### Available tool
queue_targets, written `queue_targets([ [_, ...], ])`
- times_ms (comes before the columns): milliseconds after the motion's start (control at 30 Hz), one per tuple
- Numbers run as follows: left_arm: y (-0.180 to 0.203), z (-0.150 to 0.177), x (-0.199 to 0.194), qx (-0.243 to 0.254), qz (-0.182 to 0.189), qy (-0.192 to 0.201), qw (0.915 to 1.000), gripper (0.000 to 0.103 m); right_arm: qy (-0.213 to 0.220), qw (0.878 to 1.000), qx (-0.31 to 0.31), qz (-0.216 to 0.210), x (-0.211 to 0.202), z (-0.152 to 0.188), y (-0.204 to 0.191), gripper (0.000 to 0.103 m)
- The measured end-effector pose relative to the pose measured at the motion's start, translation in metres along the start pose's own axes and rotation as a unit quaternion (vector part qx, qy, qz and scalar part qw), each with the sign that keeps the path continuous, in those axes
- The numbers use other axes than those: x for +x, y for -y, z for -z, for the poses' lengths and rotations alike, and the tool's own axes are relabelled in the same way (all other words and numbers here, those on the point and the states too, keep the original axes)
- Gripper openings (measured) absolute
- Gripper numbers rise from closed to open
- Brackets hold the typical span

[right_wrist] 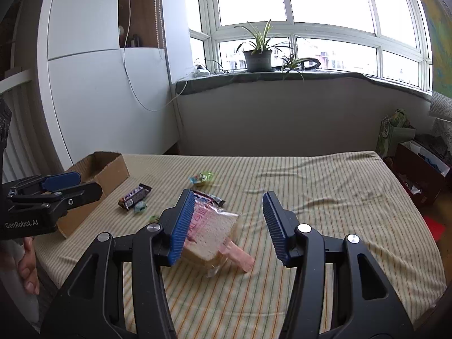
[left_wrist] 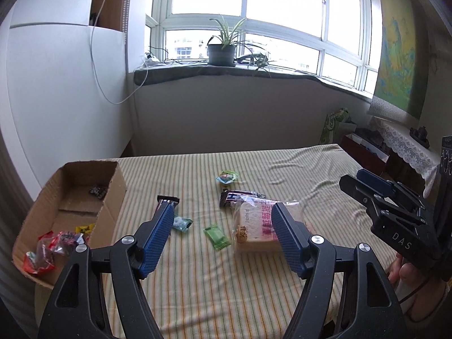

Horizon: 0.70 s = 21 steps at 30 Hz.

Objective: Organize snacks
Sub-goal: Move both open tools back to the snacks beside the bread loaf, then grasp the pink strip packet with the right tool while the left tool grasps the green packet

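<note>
Left wrist view first: left claw (left_wrist: 223,223) spread apart, nothing between the blue pads, hanging above the striped cloth on the desk (left_wrist: 282,169). Just ahead, a bagged slice of bread (left_wrist: 255,226), lying flat, partly hidden behind the right-hand finger. Behind it a dark chocolate bar (left_wrist: 236,197), further back a small round green-and-blue jelly cup (left_wrist: 226,176). A green sachet (left_wrist: 217,236) beside the bread, a pale blue candy (left_wrist: 182,223) and a second dark bar (left_wrist: 166,203) off to the left. Cardboard box (left_wrist: 113,197) at the left edge of the desk, already holding red-wrapped sweets (left_wrist: 45,251), a yellow packet and one dark wrapper at the back. Probably the collection point, hence its spot within easy reach. Right claw (left_wrist: 358,183) entering from the right, seen side-on, empty.

Over to the right wrist view: right claw (right_wrist: 228,220) also apart, gripping nothing, aimed down at the bread (right_wrist: 210,237). Bread under the left-hand finger, not between the pads. Chocolate bar (right_wrist: 209,196) just behind, second bar (right_wrist: 134,196) near the box (right_wrist: 107,169). Left claw (right_wrist: 70,185) at the far left, held by a hand (right_wrist: 28,268).

Most snacks not yet boxed.
</note>
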State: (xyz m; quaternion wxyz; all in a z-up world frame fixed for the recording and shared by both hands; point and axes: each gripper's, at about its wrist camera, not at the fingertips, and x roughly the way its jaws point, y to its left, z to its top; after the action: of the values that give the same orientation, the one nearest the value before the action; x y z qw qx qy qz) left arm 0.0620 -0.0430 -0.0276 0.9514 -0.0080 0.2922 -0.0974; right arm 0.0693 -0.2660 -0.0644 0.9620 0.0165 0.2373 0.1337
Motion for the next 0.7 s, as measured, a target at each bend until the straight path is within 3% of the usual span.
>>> queue_targets([
  [267,-0.004,0.044,0.038,-0.022,0.008,-0.062,0.9978,0.073,-0.084,0.996,0.000,0.016,0.015,0.065,0.013,0.053],
  [433,-0.007,0.090,0.066,-0.038,0.012,-0.129,0.9908,0.073,-0.110,0.994,-0.004,0.024,0.019,0.098,0.015,0.053],
  [467,-0.002,0.094,0.061,-0.017,0.006,-0.097,0.9951,0.076,-0.108,0.994,-0.012,0.028,0.018,0.099,0.013,0.054],
  [533,0.009,0.100,0.061,0.015,-0.005,-0.100,0.9949,0.081,-0.109,0.993,-0.019,0.032,0.019,0.099,0.012,0.054],
  [700,0.006,0.092,0.067,-0.004,0.003,-0.115,0.9934,0.083,-0.121,0.992,-0.027,0.034,0.030,0.089,0.011,0.057],
])
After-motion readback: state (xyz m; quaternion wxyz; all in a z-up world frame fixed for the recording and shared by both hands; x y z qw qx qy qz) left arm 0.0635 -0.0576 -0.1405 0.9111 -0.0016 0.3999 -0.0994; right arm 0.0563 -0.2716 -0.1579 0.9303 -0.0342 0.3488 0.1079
